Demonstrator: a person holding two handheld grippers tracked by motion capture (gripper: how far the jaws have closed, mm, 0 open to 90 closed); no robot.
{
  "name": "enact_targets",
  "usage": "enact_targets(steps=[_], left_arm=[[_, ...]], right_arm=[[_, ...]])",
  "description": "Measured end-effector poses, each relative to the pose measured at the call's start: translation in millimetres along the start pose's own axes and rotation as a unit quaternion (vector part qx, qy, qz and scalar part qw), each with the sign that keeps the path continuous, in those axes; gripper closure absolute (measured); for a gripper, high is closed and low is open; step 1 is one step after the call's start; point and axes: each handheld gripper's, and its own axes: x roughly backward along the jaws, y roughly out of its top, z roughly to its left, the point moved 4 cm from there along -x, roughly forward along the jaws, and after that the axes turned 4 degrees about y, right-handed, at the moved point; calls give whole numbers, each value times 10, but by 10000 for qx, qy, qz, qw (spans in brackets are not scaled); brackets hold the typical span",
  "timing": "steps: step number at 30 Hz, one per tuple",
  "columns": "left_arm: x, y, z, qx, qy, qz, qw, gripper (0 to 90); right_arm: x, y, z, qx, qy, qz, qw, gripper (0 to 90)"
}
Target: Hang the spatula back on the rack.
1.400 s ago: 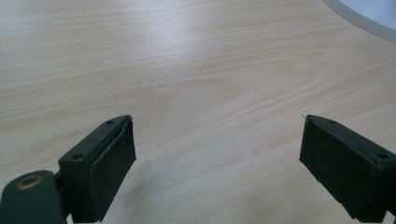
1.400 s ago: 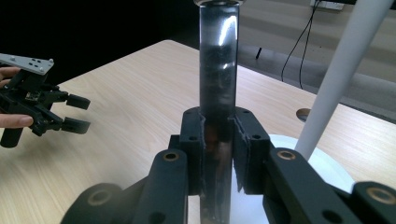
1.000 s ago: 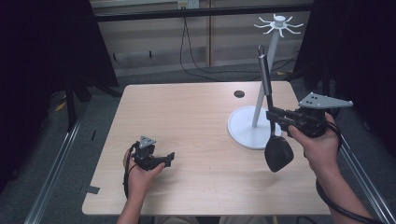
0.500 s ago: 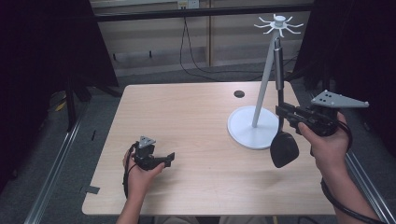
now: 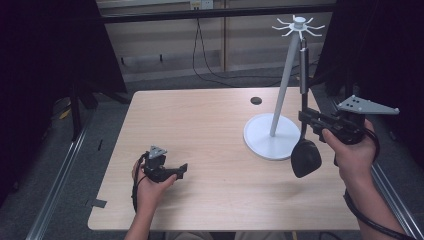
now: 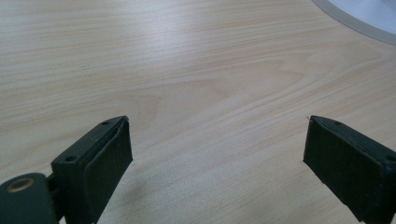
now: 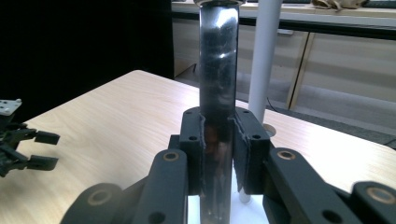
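Right claw clamped tight on metal handle of spatula — handle upright, black head hanging low just above the surface, beside white base of rack. Handle top up near the hook ring at top of rack pole, close to a prong; hooked or not — can't tell. In right gripper view, handle pinched between both pads, pole just behind. Left claw resting low on the surface w/ jaws wide apart, nothing between them; same in left gripper view, bare wood ahead, rack base edge at far corner. Judgement: pick-up and lift done; remaining: seat handle end on a prong, let go, pull back.
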Motion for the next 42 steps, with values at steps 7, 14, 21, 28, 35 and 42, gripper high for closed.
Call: enact_targets(steps=[7, 14, 21, 28, 35, 42], left_arm=[[1, 3, -2, -41, 6, -3, 10000, 77], [-2, 2, -3, -45, -21, 7, 10000, 77], [-2, -3, -6, -37, -28, 18, 10000, 77], [2, 1, 1, 4, -28, -15, 10000, 77], [8, 2, 11, 7, 3, -33, 10000, 77], [14, 5, 11, 29, -5, -45, 10000, 77]], right_arm=[[-68, -22, -45, -87, -85, -4, 9999, 762], [-103, -29, -54, -60, -132, 27, 9999, 762], [-166, -41, -62, -130, -151, 26, 9998, 762], [-230, -49, -60, -130, -184, 4, 9997, 762], [-292, -74, -54, -190, -179, -87, 9996, 762], [-332, -86, -50, -218, -180, -157, 9995, 762]])
